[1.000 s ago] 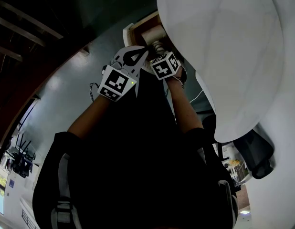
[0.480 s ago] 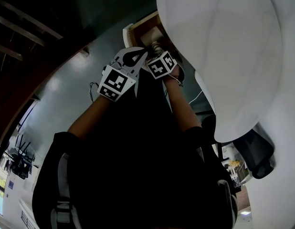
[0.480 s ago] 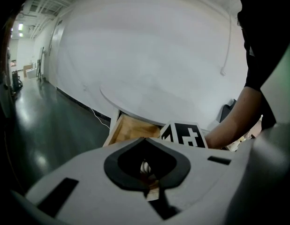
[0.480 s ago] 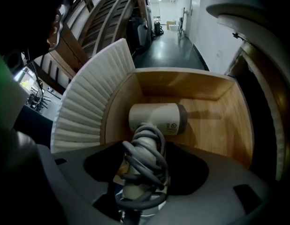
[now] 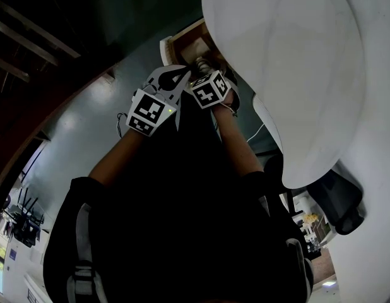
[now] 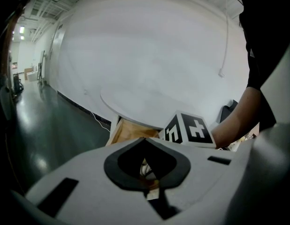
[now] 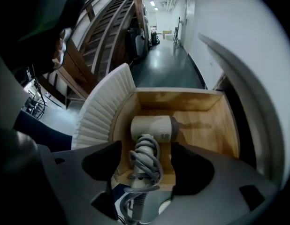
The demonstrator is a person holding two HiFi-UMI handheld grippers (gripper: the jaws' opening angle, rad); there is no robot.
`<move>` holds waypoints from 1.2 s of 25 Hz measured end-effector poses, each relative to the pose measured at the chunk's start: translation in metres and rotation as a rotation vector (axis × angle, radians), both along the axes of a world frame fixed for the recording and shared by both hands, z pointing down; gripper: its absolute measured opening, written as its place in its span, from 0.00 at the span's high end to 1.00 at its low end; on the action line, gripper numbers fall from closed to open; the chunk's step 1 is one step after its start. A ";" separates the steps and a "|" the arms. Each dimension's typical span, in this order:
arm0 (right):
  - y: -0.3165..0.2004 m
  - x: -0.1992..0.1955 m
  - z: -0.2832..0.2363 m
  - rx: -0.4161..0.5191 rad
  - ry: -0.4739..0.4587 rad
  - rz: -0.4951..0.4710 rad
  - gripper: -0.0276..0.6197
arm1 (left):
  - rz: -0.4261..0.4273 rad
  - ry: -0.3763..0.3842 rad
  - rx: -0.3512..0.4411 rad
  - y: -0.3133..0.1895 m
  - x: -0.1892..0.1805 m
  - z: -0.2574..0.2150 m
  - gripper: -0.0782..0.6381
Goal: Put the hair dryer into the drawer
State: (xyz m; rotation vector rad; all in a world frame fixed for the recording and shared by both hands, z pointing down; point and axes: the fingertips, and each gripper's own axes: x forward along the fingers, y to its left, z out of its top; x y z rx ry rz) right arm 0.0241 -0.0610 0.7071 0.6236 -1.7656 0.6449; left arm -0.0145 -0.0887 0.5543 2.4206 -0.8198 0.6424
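The beige hair dryer [image 7: 152,128] lies in the open wooden drawer [image 7: 201,125], its grey cord wound round the handle [image 7: 145,163]. My right gripper [image 7: 146,156] points steeply down over it. Its jaws are opening and stand wide on either side of the handle, with a gap at each pad. In the head view the right marker cube [image 5: 211,88] sits just below the drawer [image 5: 190,43]. My left gripper [image 5: 181,76] is beside it, jaws shut with nothing between them. In the left gripper view its closed jaws [image 6: 152,191] frame a glimpse of the cord, with the drawer [image 6: 128,132] beyond.
A white round tabletop [image 5: 283,74] overhangs the drawer, and it fills the upper left gripper view [image 6: 149,69]. The drawer's white ribbed front [image 7: 100,107] stands at its left. Dark glossy floor [image 5: 88,125] surrounds the spot. A wooden staircase [image 7: 103,27] rises in the background.
The right gripper's cube has shifted slightly left in the head view. The left gripper has hardly moved. The hair dryer stays in the drawer.
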 end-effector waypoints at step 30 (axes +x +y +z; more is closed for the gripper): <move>-0.070 0.046 -0.291 0.741 -0.248 0.273 0.92 | -0.027 0.090 0.294 -0.036 0.026 -0.143 0.88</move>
